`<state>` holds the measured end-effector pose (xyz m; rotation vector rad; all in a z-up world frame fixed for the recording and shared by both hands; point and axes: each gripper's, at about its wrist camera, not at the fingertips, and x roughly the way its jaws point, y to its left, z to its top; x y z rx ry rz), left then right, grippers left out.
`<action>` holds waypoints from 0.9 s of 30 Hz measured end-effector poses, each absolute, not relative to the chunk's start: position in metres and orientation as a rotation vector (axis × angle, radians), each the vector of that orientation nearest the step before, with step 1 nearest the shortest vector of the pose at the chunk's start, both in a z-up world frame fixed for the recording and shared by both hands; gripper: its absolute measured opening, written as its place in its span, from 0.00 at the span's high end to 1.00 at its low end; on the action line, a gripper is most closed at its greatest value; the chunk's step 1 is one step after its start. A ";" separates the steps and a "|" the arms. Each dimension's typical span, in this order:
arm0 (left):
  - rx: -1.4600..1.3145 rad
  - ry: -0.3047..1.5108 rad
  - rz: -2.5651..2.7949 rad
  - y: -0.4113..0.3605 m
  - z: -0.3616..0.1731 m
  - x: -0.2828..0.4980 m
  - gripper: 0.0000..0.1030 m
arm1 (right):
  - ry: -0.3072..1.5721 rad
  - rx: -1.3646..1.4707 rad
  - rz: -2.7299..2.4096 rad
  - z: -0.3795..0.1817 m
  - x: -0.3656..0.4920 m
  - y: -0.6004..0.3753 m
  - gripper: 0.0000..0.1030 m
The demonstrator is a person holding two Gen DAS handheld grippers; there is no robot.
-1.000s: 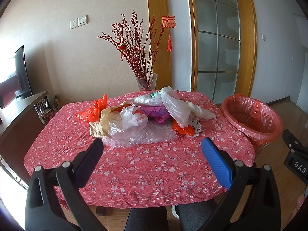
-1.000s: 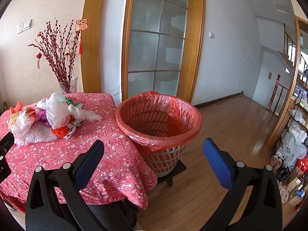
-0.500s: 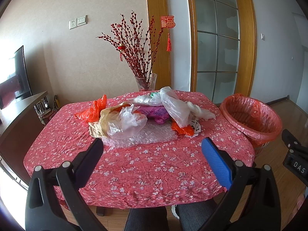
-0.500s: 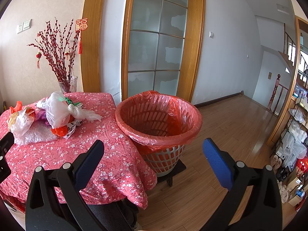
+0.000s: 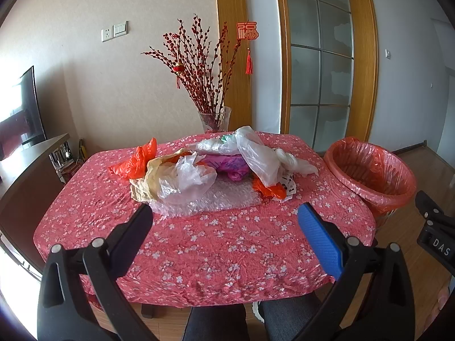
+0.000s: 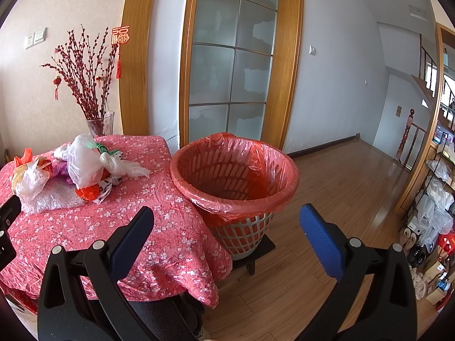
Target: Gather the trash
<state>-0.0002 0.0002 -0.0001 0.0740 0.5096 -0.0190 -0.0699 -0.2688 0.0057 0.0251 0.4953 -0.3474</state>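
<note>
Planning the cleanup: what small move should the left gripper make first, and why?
Probably ease the left gripper forward to the bubble wrap: it is open and empty, that sheet is the nearest trash, and the lined bin holds nothing visible.

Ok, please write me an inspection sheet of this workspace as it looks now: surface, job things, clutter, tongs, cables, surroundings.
Surface: table under a pink flowered cloth, near half bare.
Job's things: pile of plastic bags in clear, orange, beige and purple, lying partly on a bubble wrap sheet mid-table; basket with red liner on a low stand beside the table's right side, nothing seen inside.
Clutter: glass vase of red branches at the far edge.
Tongs: left tongs open, holding nothing, short of the pile; right tongs open, holding nothing, facing the basket.
Cables: nothing seen.
Surroundings: glass door, wooden floor, shelves with bags far right.
</note>
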 end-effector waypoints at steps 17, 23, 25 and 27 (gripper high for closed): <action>0.042 0.549 0.070 0.028 -0.014 0.016 0.04 | 0.516 0.066 -0.284 0.004 -0.047 -0.265 0.02; -0.007 0.578 0.195 0.077 -0.021 0.034 0.04 | 0.525 0.044 -0.191 0.001 -0.013 -0.245 0.02; -0.020 0.584 0.237 0.095 -0.022 0.041 0.04 | 0.522 0.038 -0.155 0.002 0.000 -0.238 0.03; -0.036 0.589 0.270 0.109 -0.023 0.047 0.04 | 0.516 0.034 -0.103 0.002 0.016 -0.229 0.08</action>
